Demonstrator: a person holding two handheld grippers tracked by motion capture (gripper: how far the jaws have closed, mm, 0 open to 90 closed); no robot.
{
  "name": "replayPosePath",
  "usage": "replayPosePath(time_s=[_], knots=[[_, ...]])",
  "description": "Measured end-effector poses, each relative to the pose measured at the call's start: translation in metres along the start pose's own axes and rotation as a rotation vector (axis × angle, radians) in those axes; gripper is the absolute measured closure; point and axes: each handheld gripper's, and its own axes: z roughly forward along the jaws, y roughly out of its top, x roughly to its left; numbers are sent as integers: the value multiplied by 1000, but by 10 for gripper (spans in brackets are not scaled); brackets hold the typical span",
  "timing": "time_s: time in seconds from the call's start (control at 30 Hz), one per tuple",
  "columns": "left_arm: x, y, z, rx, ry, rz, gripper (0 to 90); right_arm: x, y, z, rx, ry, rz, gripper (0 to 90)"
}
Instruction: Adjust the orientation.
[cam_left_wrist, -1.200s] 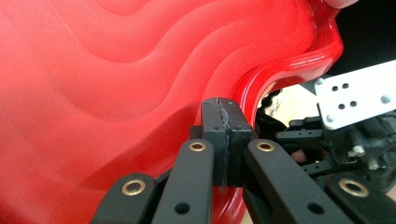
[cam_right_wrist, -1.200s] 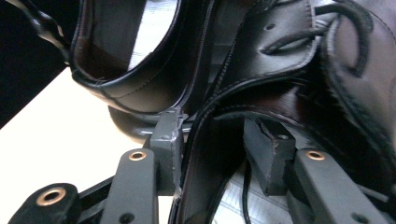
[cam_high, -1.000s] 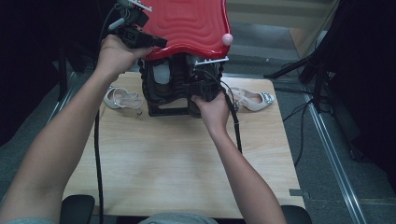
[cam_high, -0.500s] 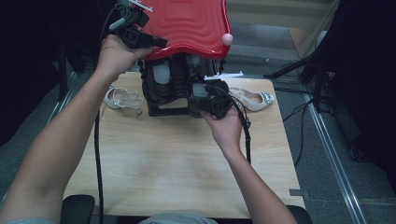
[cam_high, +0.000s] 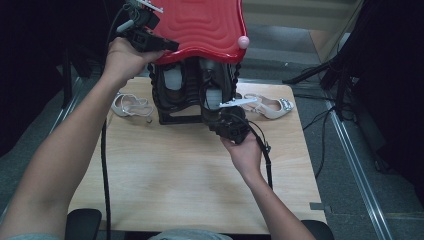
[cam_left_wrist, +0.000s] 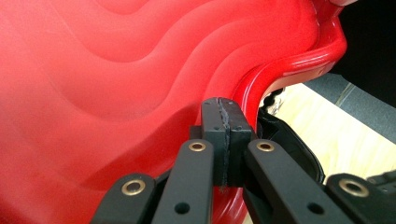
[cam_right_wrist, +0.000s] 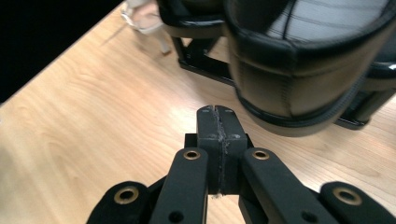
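The left tool (cam_high: 165, 46) is sitting with its pads pressed together, nothing between them, resting against the front edge of the red lid (cam_high: 205, 25) raised over the black rack (cam_high: 192, 95) at the far side of the counter (cam_high: 175, 180). The right tool (cam_right_wrist: 218, 122), having just closed on nothing, is hovering low over the wood just before the rack's black curved holder (cam_right_wrist: 299, 70). A pale sandal (cam_high: 131, 106) is lying left of the rack, another sandal (cam_high: 272, 106) right of it.

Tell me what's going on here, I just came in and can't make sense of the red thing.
A person works at a wooden table with a gripper in each hand. The left gripper, jaws shut, sits at the edge of a raised red lid over a black case. The right gripper, jaws shut with nothing between them, is low in front of the case. A sandal lies at each side.
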Motion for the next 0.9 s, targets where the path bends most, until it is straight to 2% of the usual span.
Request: replayPosePath(time_s=[0.13,0.2,0.43,0.6,0.73,0.9], knots=[[1,0,0,4,2,10,900,-6,0,4,-6,-18,18,900],[2,0,-1,8,-1,16,900,-7,2,5,-19,-2,43,900],[5,0,-2,12,-9,19,900,-4,5,6,-28,-18,32,900],[5,0,-2,15,-10,17,900,-6,7,7,-40,-6,48,900],[5,0,-2,15,-11,17,900,-9,17,6,-57,-31,58,900],[5,0,-2,15,-11,20,900,-19,33,14,-65,-68,69,900]])
